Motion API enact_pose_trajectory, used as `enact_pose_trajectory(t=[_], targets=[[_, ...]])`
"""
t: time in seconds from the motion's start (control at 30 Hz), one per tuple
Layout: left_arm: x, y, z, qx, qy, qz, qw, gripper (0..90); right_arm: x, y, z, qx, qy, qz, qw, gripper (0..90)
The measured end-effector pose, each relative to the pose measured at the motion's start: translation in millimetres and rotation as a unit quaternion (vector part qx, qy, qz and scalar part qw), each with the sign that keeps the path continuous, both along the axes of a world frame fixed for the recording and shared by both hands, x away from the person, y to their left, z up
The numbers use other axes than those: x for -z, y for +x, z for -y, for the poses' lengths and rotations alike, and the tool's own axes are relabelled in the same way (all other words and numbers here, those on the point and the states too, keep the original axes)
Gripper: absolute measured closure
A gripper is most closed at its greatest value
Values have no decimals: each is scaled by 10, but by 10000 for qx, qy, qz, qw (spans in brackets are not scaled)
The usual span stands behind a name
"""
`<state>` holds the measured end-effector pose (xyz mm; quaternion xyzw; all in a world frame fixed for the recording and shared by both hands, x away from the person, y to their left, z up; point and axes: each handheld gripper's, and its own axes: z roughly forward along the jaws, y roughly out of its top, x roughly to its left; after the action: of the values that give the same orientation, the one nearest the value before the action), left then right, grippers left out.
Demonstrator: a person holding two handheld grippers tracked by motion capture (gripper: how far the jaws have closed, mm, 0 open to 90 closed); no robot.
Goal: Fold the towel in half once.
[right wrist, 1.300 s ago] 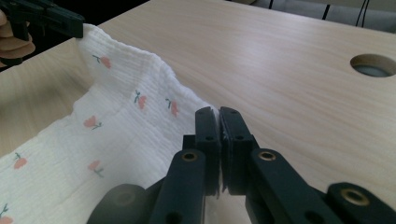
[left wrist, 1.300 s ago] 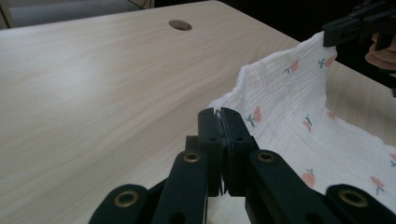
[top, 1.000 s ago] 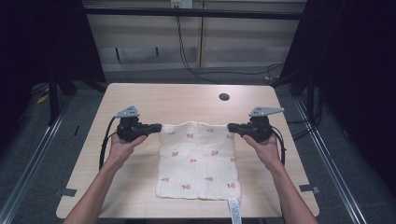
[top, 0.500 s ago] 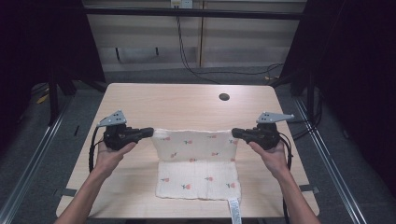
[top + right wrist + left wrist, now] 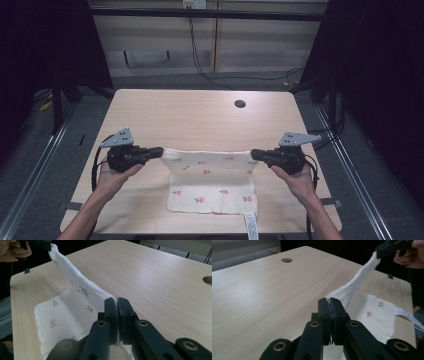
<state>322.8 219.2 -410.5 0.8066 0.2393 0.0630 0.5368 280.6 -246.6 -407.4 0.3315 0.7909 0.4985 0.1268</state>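
A white cloth (image 5: 212, 180) with small red flower prints lies on the wooden table (image 5: 200, 115), its far edge lifted and stretched taut. My left gripper (image 5: 161, 151) is shut on the cloth's far left corner. My right gripper (image 5: 253, 154) is shut on the far right corner. In the left gripper view the jaws (image 5: 330, 302) pinch the cloth (image 5: 352, 287), which runs up to the other gripper (image 5: 387, 247). In the right gripper view the jaws (image 5: 117, 303) clamp the cloth (image 5: 75, 282). The near half of the cloth rests flat on the table.
A round cable hole (image 5: 240, 104) sits in the far right part of the table. A white label tag (image 5: 250, 225) hangs from the cloth's near edge over the table's front. Cables (image 5: 210, 70) run across the floor behind the table.
Both grippers have come toward the near edge of the table and risen slightly, drawing the cloth's far edge back over its near half. The edge stays taut between them.
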Motion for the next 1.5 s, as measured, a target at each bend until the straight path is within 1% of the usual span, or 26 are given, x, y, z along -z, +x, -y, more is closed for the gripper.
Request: enact_pose_trajectory(t=[0.03,0.07,0.23,0.3,0.37,0.47,0.53,0.63,0.73,0.77,0.83,0.9,1.0,1.03,1.07,1.1,1.13,1.17,1.23,1.27,1.3,1.33,1.4,1.43,1.47,1.5], targets=[[5,-13,9,55,-22,-56,10000,881,14,-26,6,-4,-6,33,10000,871],[13,-28,14,58,10,-38,10000,881,32,-51,11,15,-54,44,10000,871],[136,-67,49,128,232,-170,9995,881,192,-158,6,-53,-181,-160,9997,871],[184,-104,65,179,243,-209,9993,881,234,-182,9,-78,-177,-215,9996,871],[223,-152,88,217,330,-183,9991,881,261,-210,9,-101,-228,-268,9993,870],[242,-207,89,283,365,-220,9987,881,293,-260,-4,-117,-337,-307,9989,869],[260,-248,76,277,334,-254,9987,880,325,-294,-10,-149,-323,-342,9988,869],[310,-316,85,346,529,-244,9977,881,374,-344,-20,-190,-375,-400,9983,868],[405,-398,70,440,540,-371,9969,880,418,-378,-22,-232,-438,-486,9976,858],[443,-426,69,441,594,-357,9966,880,443,-396,-31,-267,-503,-522,9970,856],[492,-458,83,497,773,-363,9951,880,485,-421,-34,-336,-464,-595,9966,856],[546,-459,125,532,821,-452,9942,880,564,-448,-41,-367,-483,-698,9957,857],[608,-500,228,697,949,-504,9918,880,631,-482,-63,-411,-688,-789,9937,857],[628,-524,256,750,1044,-519,9903,880,634,-493,-62,-455,-688,-820,9932,850],[642,-548,272,761,1167,-518,9889,880,630,-505,-61,-445,-795,-770,9929,847],[665,-562,287,807,1172,-580,9881,880,632,-512,-58,-444,-813,-773,9927,847],[681,-569,291,833,1263,-618,9866,880,642,-515,-48,-511,-761,-844,9922,845],[696,-576,284,863,1293,-627,9858,880,661,-525,-48,-508,-788,-878,9917,839],[714,-594,267,873,1311,-690,9851,877,731,-547,-54,-530,-865,-1008,9897,814],[718,-602,265,866,1286,-662,9857,876,745,-557,-59,-528,-889,-1028,9893,806],[707,-609,255,870,1315,-637,9854,874,754,-565,-62,-533,-911,-1025,9891,806],[701,-616,243,898,1261,-668,9857,870,749,-576,-65,-529,-933,-1050,9887,806],[696,-633,218,890,1151,-685,9870,856,732,-598,-60,-498,-811,-1047,9899,786],[689,-641,204,899,1162,-705,9866,846,729,-614,-53,-516,-754,-1062,9901,784],[678,-647,192,907,1179,-687,9865,841,730,-638,-48,-537,-776,-1068,9898,772],[664,-661,197,928,1127,-677,9870,842,735,-667,-46,-523,-793,-1090,9895,759]])
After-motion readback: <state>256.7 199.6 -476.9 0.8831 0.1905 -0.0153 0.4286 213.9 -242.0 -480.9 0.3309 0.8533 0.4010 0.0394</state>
